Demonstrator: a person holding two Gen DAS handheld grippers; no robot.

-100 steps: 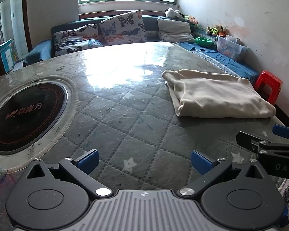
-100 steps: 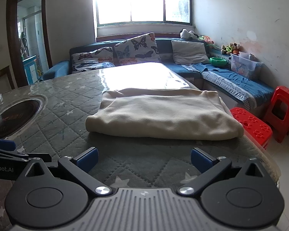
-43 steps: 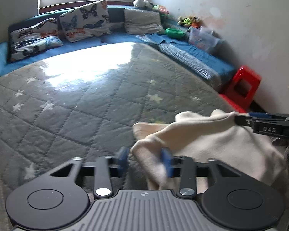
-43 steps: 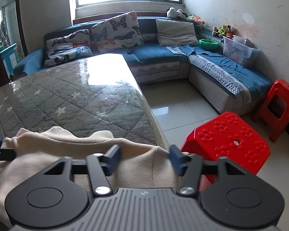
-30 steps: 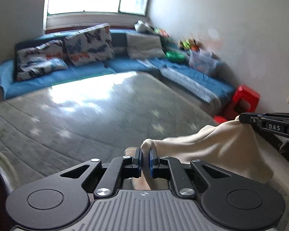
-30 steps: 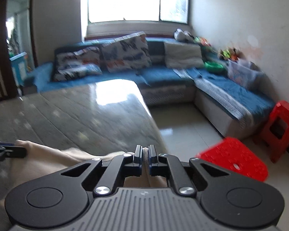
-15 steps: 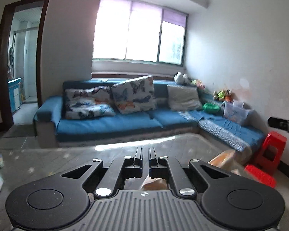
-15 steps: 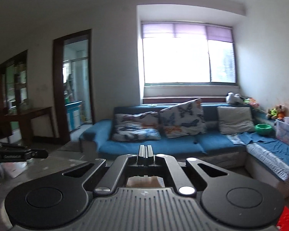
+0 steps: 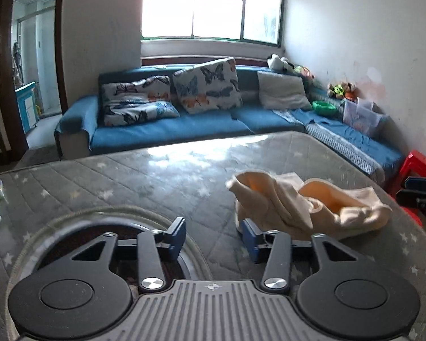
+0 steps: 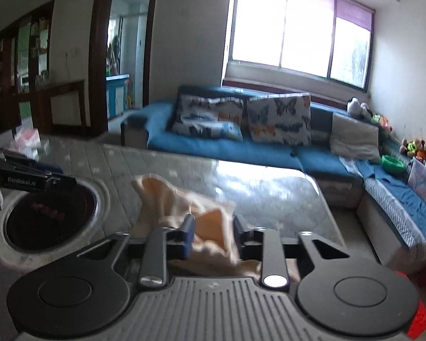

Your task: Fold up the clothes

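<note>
A cream garment (image 9: 306, 207) lies crumpled in a loose heap on the grey quilted table (image 9: 162, 182), right of centre. My left gripper (image 9: 213, 234) is open and empty, its right finger pad (image 9: 248, 238) touching the heap's near edge. In the right wrist view the same garment (image 10: 184, 204) sits bunched in front of my right gripper (image 10: 213, 237), which is open with a fold of cloth lying loosely between the jaws. The left gripper's finger also shows at the left of the right wrist view (image 10: 28, 177), and the right gripper at the right edge of the left wrist view (image 9: 423, 196).
A round dark inset plate (image 10: 49, 216) sits in the table to the left of the garment. A blue sofa with butterfly cushions (image 9: 204, 88) runs behind the table. A red stool (image 9: 417, 167) stands off the table's right edge. A tissue pack (image 10: 25, 139) lies far left.
Both grippers had shut on the folded garment and lifted it. Now both are open, and the garment has dropped onto the table in a crumpled heap, unfolded.
</note>
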